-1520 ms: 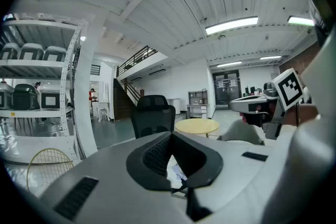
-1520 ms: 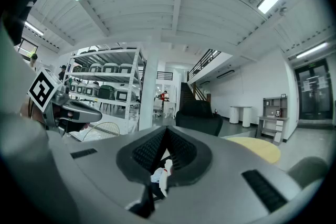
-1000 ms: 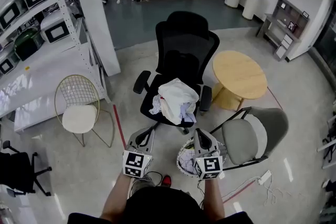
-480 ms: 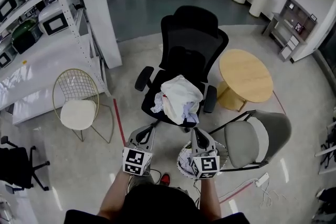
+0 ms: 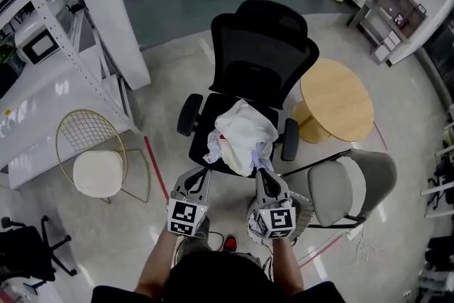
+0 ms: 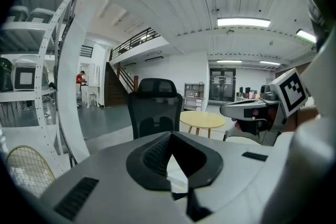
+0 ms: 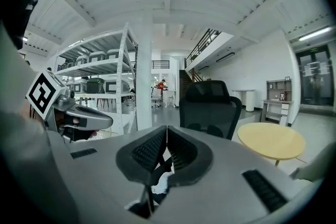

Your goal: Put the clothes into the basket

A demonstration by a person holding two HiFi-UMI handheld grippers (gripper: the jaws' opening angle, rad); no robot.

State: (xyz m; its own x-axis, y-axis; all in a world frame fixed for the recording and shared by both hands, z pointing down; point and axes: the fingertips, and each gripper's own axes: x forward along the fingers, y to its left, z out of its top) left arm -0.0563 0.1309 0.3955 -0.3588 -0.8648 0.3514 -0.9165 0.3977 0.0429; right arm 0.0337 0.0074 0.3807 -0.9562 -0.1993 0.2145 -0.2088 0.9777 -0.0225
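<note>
A pile of white and pale clothes (image 5: 245, 135) lies on the seat of a black office chair (image 5: 259, 46). My left gripper (image 5: 201, 172) and right gripper (image 5: 262, 174) are side by side just short of the seat's front edge, both pointing at the pile and not touching it. Each is shut with nothing between its pads. Under my right hand stands a white wire basket (image 5: 306, 208) with some clothes inside, mostly hidden by the gripper. The chair back (image 6: 155, 107) fills the middle of the left gripper view beyond the left gripper (image 6: 170, 135), and the right gripper (image 7: 167, 129) faces it too.
A round wooden table (image 5: 337, 99) stands right of the office chair, with a grey chair (image 5: 347, 184) in front of it beside the basket. At the left are a wire chair with a white cushion (image 5: 96, 167) and white shelving (image 5: 42, 25). Cables lie on the floor at the right.
Both grippers have moved forward together toward the office chair and a little lower; the chair and its pile are now closer. Both stay shut.
</note>
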